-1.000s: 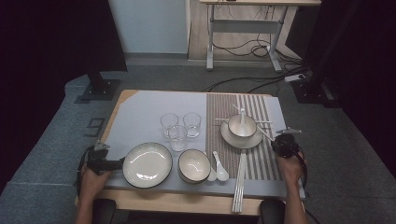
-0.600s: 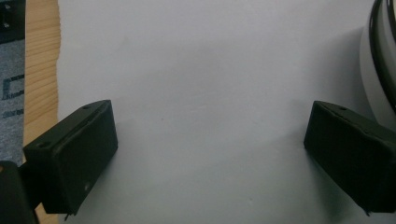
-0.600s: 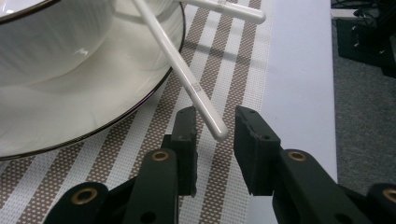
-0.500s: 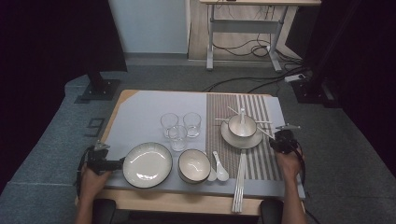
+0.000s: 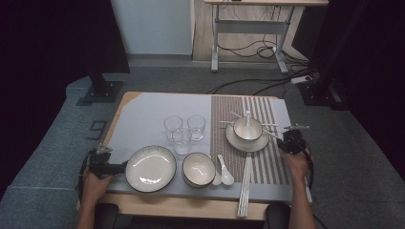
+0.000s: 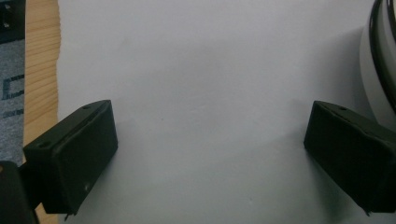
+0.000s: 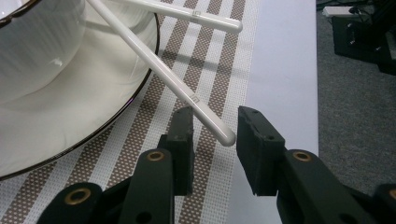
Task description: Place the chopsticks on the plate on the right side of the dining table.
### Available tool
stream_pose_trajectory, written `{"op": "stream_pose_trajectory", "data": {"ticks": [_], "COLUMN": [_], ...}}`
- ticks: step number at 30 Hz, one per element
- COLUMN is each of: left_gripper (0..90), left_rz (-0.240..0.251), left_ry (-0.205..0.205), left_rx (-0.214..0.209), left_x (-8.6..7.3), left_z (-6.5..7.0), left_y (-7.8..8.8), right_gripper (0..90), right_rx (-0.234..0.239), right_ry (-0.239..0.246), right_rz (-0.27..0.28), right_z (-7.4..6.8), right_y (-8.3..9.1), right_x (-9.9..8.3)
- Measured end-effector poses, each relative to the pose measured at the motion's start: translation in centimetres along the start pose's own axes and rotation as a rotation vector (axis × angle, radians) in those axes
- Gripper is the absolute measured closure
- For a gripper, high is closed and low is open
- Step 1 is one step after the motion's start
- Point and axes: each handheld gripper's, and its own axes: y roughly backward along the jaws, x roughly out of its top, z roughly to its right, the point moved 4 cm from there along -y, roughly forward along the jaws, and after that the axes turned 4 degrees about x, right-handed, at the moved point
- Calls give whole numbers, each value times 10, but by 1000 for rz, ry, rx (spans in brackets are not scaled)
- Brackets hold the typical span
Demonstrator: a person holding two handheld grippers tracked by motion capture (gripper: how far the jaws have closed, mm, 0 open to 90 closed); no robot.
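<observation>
Grey carpet floor (image 5: pixel 57 143) surrounds the wooden table (image 5: pixel 181 205). At twelve o'clock stands a pale wall panel (image 5: pixel 153 26); at one o'clock, a desk frame (image 5: pixel 248 33) over tangled cables (image 5: pixel 248 50). Dark curtains (image 5: pixel 43 38) flank both sides.

Three glasses (image 5: pixel 185 130), two bowls (image 5: pixel 198 169), two plates (image 5: pixel 151 168) — two spoons (image 5: pixel 224 171).

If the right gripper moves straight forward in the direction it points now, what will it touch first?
Most likely the white chopstick: its tip already lies between the open jaws of the right gripper, which have just been opening. Behind it come the saucer and the bowl, though depth is hard to judge.
</observation>
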Motion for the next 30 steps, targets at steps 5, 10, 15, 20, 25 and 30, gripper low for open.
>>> {"op": "stream_pose_trajectory", "data": {"ticks": [5,10,15,20,25,30], "left_gripper": [24,24,24,24,24,24], "left_rz": [0,0,-1,0,0,-1], "left_ry": [0,0,-2,-2,-1,-2], "left_rx": [0,0,0,0,0,0], "left_x": [0,0,0,0,0,0], "left_z": [0,0,0,0,0,0], "left_y": [0,0,0,0,0,0], "right_gripper": [653,647,646,637,577,504], "right_rx": [1,6,13,18,24,11], "right_ry": [3,16,27,35,46,28], "right_rz": [0,4,7,10,21,37], "right_z": [2,2,1,-1,-2,5], "right_y": [-2,-5,-9,-13,-12,-5], "right_x": [3,8,12,16,18,16]}}
